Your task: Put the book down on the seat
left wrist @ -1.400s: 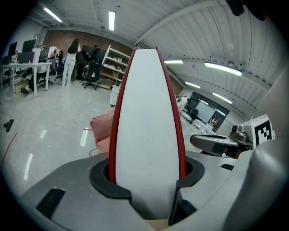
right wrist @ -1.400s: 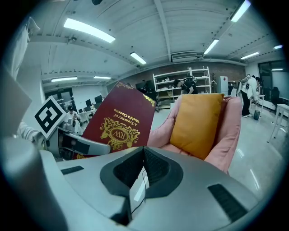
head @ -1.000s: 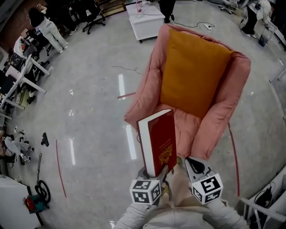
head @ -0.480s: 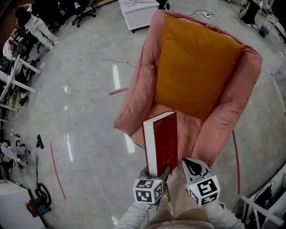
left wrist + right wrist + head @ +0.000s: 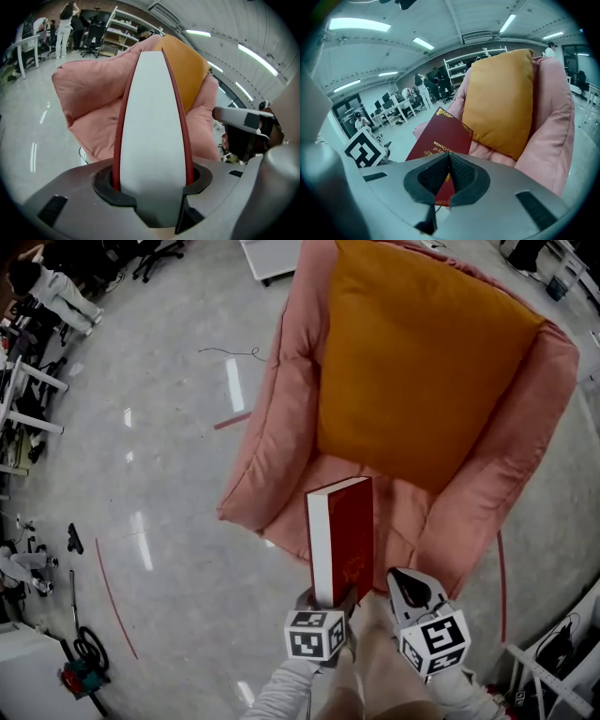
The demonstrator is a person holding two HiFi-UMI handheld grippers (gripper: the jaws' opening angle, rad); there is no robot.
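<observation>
The left gripper (image 5: 326, 599) clamps the lower edge of the book (image 5: 343, 532), one jaw on each cover, holding it upright. The right gripper (image 5: 404, 579) hangs just right of the book, jaws together and empty. The left forearm (image 5: 281, 692) and right forearm (image 5: 461, 696) reach forward side by side.

Floor (image 5: 159, 474) — pale grey, glossy, ceiling lights mirrored in it. A pink armchair (image 5: 267, 427) stands directly on it. An orange cushion (image 5: 412, 362) leans upright against the chair back, its lower edge on the seat (image 5: 408, 507); pink seat padding shows in front of it.

On the floor, toward the head view's left:
- a short red tape strip (image 5: 232, 419) just beside the chair's arm
- a thin dark cable (image 5: 230, 352) farther back
- a long curved red line (image 5: 111, 596), well apart from the chair

A second red line (image 5: 502, 582) curves past the chair's other side. A white bench (image 5: 272, 254) stands behind the armchair.
</observation>
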